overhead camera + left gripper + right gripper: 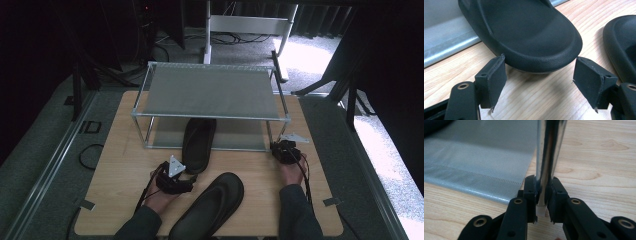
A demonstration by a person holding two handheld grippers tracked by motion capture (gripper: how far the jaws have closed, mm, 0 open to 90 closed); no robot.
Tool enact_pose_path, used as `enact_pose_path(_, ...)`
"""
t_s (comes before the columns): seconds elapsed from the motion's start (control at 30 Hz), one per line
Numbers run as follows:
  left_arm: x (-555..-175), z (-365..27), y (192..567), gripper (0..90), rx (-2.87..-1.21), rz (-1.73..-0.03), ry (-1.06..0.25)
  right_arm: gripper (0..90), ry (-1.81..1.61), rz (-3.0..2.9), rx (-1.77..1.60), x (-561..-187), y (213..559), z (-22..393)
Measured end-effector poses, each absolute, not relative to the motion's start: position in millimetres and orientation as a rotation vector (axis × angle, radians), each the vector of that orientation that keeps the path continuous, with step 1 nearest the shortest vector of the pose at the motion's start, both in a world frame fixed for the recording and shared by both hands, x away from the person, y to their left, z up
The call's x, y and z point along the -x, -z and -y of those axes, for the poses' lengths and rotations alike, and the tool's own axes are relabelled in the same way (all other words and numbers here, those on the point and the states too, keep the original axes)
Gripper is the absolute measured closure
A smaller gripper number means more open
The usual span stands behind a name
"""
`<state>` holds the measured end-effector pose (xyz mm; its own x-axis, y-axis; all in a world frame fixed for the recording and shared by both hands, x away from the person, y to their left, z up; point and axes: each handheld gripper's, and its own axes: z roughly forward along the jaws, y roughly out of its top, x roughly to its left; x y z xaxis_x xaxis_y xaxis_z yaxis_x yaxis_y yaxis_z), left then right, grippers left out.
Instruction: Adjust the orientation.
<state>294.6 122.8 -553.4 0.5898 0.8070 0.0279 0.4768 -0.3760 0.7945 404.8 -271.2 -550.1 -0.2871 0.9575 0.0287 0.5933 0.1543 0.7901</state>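
Note:
A two-tier metal shoe rack (210, 90) stands on the wooden table (120, 165). One black slipper (199, 142) lies with its toe under the lower shelf and its heel (544, 47) toward me. My left gripper (186, 179) (540, 82) is open just behind that heel, one pad on each side, not touching. A second black slipper (212, 205) (621, 47) lies nearer the front edge. My right gripper (280, 150) (543, 200) is shut on the rack's front right chrome leg (547, 157), close to its white foot.
The rack's grey mesh lower shelf (474, 167) lies left of the held leg. Bare tabletop flanks both hands. Beyond the table, a desk frame (245, 25) and cables sit on the carpet.

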Motion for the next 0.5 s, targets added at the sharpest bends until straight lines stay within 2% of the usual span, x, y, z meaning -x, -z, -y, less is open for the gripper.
enact_pose_path(0.5,-307.0,-107.6,551.6,28.3,-2.043,-1.046,-0.551,79.0,-0.980,-1.953,-1.469,-405.1,550.0,271.3)
